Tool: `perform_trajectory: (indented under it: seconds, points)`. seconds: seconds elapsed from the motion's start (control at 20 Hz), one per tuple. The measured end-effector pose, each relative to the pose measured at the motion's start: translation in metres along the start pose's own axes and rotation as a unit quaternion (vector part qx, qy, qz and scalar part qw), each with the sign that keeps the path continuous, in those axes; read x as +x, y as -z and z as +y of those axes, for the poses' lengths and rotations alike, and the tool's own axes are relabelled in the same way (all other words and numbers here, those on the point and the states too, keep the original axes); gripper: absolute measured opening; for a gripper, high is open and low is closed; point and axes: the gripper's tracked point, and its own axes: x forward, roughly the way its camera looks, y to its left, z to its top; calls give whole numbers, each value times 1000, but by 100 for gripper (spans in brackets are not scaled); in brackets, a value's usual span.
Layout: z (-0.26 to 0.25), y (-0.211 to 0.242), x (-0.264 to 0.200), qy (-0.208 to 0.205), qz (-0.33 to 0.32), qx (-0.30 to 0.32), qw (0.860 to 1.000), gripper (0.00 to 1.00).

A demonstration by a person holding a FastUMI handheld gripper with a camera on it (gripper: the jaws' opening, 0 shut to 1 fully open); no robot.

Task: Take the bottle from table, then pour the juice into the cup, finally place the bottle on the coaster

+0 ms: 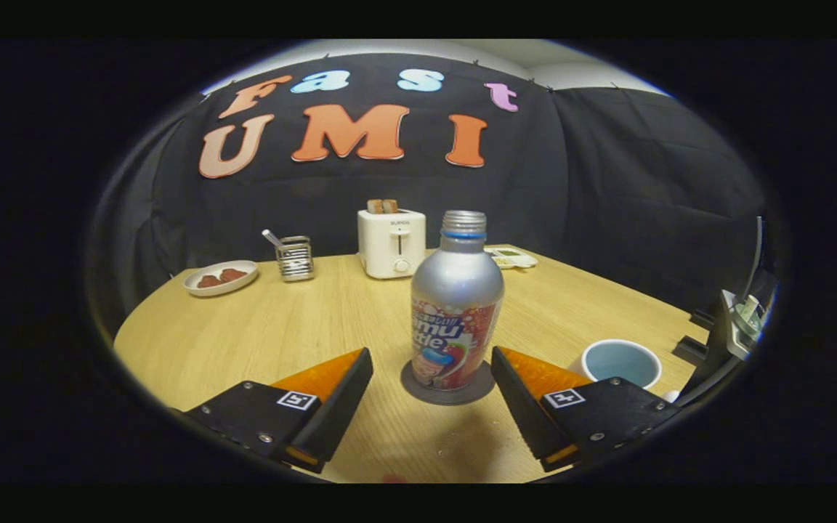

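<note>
A silver bottle (pixel 456 312) with a red and white label and a threaded neck without a cap stands upright on a dark round coaster (pixel 447 390) on the wooden table (pixel 280 327). My gripper (pixel 431 367) is open, its fingers spread wide to either side of the bottle's base and not touching it. The bottle stands just ahead of the fingertips, in line with the gap between them. A white cup (pixel 622 363) with a pale blue inside sits just beyond the right finger.
At the back of the table stand a white toaster (pixel 391 243) with toast in it, a wire holder (pixel 294 257) with a utensil, a plate (pixel 220 277) of brown food and a small white tray (pixel 511 256). A dark stand (pixel 731 334) rises by the right edge.
</note>
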Motion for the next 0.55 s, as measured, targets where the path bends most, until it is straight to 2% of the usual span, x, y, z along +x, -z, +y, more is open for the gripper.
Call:
perform_trajectory:
  seconds: [0.3,0.45,0.55]
  points:
    - [43,-42,-91,-84,-63,-18,994,97]
    - [63,-48,-133,-131,-84,-18,988,97]
    - [67,-44,-151,-147,-96,-24,984,97]
